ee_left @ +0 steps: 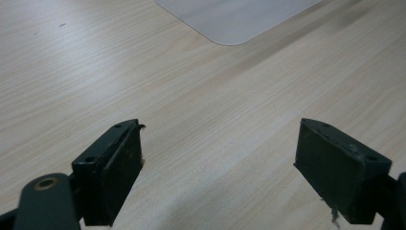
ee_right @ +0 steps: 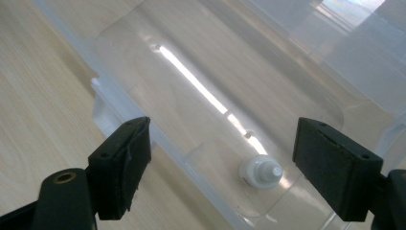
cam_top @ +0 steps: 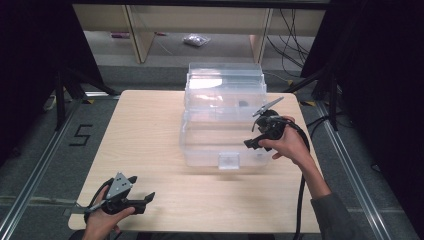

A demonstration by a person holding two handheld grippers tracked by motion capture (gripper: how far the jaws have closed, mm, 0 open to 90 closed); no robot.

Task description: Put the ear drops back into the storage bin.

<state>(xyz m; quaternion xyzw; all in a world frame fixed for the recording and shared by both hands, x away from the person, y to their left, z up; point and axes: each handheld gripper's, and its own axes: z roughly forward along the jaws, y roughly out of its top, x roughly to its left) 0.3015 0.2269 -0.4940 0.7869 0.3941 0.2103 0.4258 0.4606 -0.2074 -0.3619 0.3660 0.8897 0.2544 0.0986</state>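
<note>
Jaws of the right gripper (cam_top: pixel 255 142) stand spread over the near right part of the clear plastic box (cam_top: pixel 223 117) mid-table, pinching nothing; a small white knob (ee_right: pixel 261 173) lies inside. Left gripper (ee_left: pixel 218 170), also spread and empty, rests on the wooden table (cam_top: pixel 150 150), well apart.

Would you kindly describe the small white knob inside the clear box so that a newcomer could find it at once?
On the light wooden table stands a clear plastic storage box, its lid raised at the back. Look inside, near the wall beside the right gripper, whose open fingers frame the spot. The small round white plastic knob lies there, the one opaque white piece among transparent walls.
</note>
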